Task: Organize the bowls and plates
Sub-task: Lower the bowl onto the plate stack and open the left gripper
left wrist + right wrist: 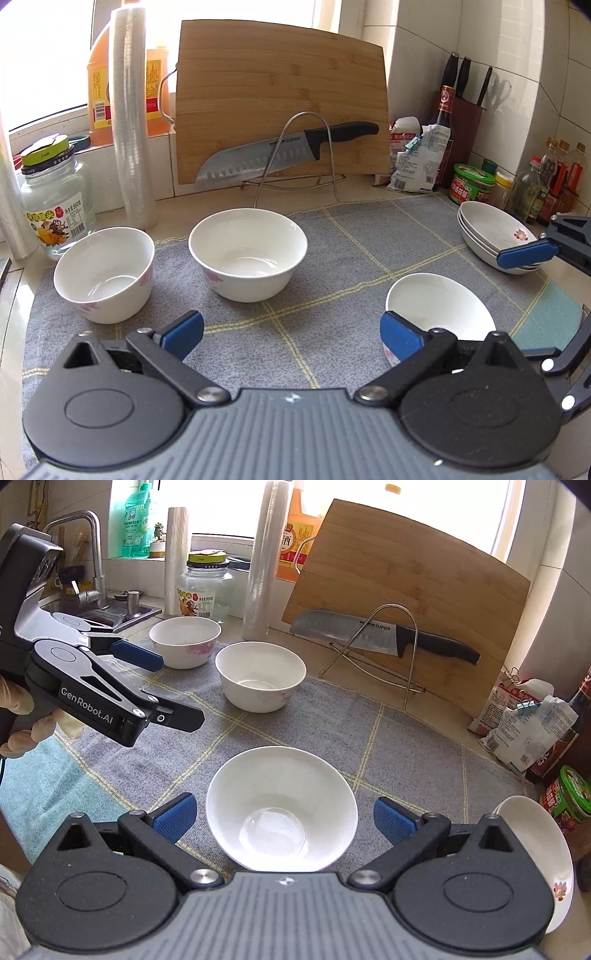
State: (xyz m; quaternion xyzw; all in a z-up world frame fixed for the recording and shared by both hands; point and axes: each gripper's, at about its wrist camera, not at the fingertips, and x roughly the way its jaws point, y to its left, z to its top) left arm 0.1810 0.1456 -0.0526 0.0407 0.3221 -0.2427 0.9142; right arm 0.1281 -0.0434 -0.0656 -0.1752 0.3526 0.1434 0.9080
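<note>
The left gripper (291,332) is hanging over the grey checked mat (332,251) with its blue pads spread wide and only cloth between them. In the right wrist view the same gripper (177,686) is reaching in from the left, held by a gloved hand (22,716), its jaws likewise apart and gripping nothing.

The right gripper (282,818) is also standing open: a plain white bowl (281,808) is sitting between its two blue pads, with a visible gap on each side, so the pads are not pressing on it. In the left wrist view this bowl (439,306) is lying near and to the right, just beyond the left gripper's right pad.

Farther out on the mat, a middle bowl (248,254) with a faint pink flower print is sitting upright in the centre. A left bowl (104,273), also flower-printed, is resting at the mat's far-left edge, near the middle one but apart from it. At the right edge, a stack of shallow plates (495,236) is sitting, with one blue pad of the right gripper (528,254) crossing in front of its near rim.

Beyond the mat, a wire rack (295,158) is holding a large knife (284,151) against an upright wooden cutting board (280,99). A glass jar (55,206) and a roll of cling film (131,118) are standing to the far left, and bottles and condiment jars are crowding the far-right corner.
</note>
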